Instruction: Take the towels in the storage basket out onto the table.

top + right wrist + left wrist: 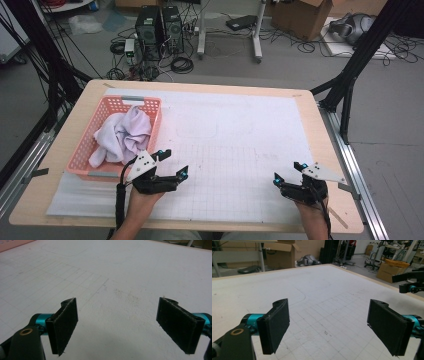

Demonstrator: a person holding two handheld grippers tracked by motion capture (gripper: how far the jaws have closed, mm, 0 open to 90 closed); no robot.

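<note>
Near the front edge of the table (60, 165), both hand-held grippers are hovering over the white gridded mat (240, 135), each with its jaws spread wide and nothing between them. The left gripper (173, 162) is sitting just beside the near right corner of the pink plastic basket (156, 107), while the right gripper (288, 172) is waiting well apart from it, toward the table's right side. A pale lilac cloth (122, 136) is lying crumpled inside the basket, filling most of it and rising to about the rim.

Judging from this layout, the step in hand is reaching for the cloth with the left gripper. To do it well, the person is probably best served by swinging that gripper up over the basket wall rather than across it, so the jaws are not catching the lattice. Aiming at a raised fold near the top of the heap is likely giving the pads (275, 327) something thick enough to bite on. Closing only once fabric is sitting between both pads matters, since a thin pinch on soft cloth could slip. The right gripper's pads (63, 325) are facing bare mat, so it looks ready to receive a corner once the cloth is coming out.
</note>
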